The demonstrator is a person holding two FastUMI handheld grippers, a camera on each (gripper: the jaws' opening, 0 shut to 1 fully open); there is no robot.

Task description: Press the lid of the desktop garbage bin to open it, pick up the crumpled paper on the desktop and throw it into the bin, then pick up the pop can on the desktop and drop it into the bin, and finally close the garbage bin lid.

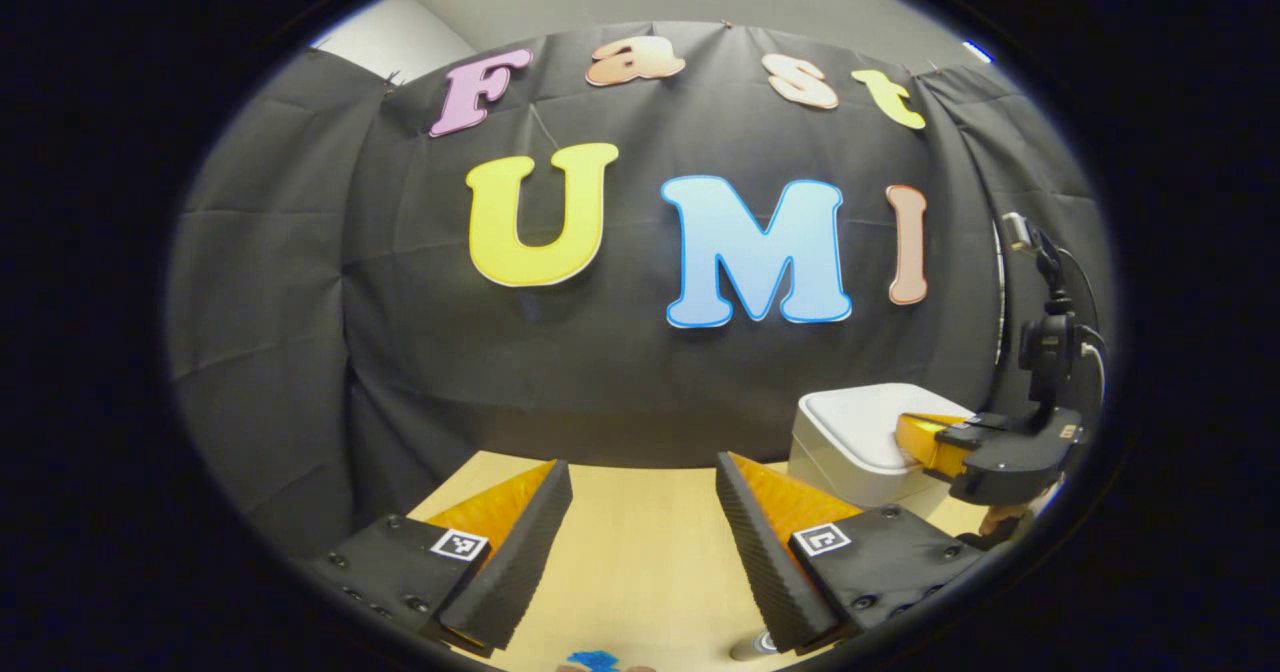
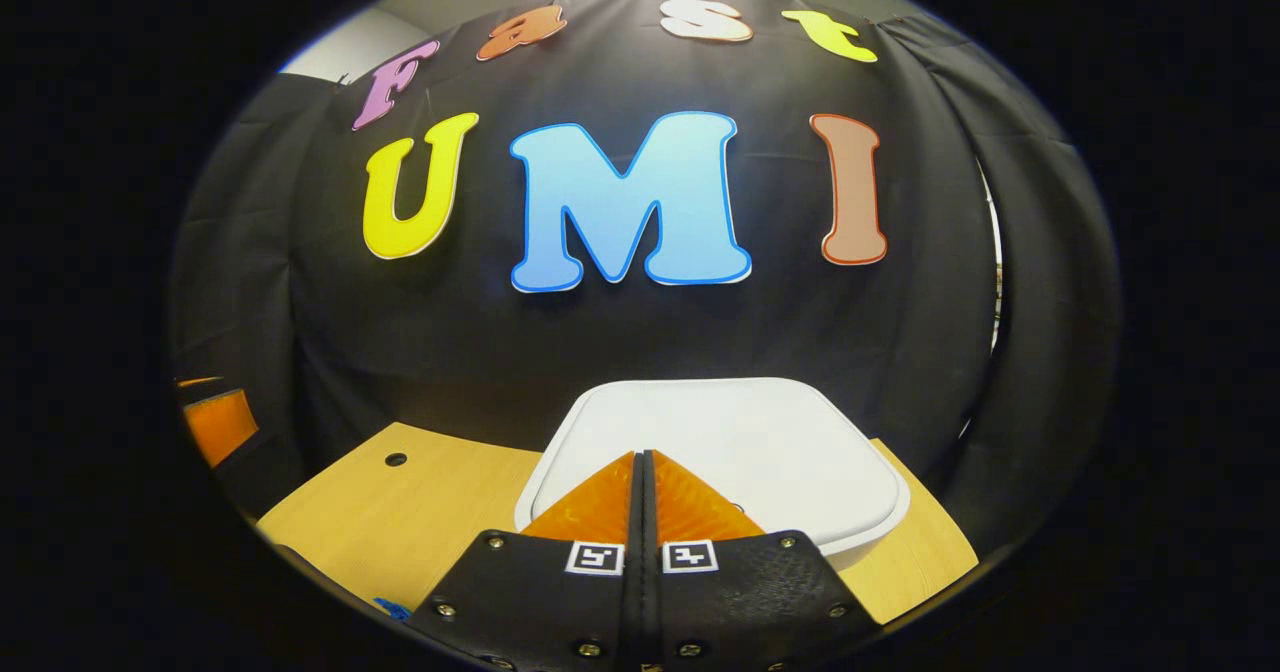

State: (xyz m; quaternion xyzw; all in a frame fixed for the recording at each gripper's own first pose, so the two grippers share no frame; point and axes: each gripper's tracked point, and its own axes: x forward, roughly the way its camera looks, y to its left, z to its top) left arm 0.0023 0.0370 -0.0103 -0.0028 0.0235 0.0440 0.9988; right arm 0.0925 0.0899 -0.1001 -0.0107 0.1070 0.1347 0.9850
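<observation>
I see the bench [image 2: 420,522], a pale wood top with a small dark hole near its left part in the right gripper view; its near edge is cut off in both views.

On it stands the bin [image 2: 720,452], white, lid down and flat. In the right gripper view the lid fills the middle ground and its front rim is hidden behind my right tool [image 2: 645,462]. In the left gripper view the bin [image 1: 850,442] sits at the right, its right side covered by that same right tool [image 1: 925,442] and its lower body cut off by my left tool's finger.

My right tool has its fingers pressed together with no gap, tips resting at the front part of the lid; I cannot tell how firmly they bear on it. A dark mount with a cable rises above it in the left gripper view, and the hand holding it is too hidden to make out.

My left tool [image 1: 640,482] is spread wide over bare bench, holding nothing.

At the bottom rim of the left gripper view lie a small blue scrap [image 1: 593,660] and a round metallic edge [image 1: 757,644], possibly the can; both are too cut off to identify.
</observation>
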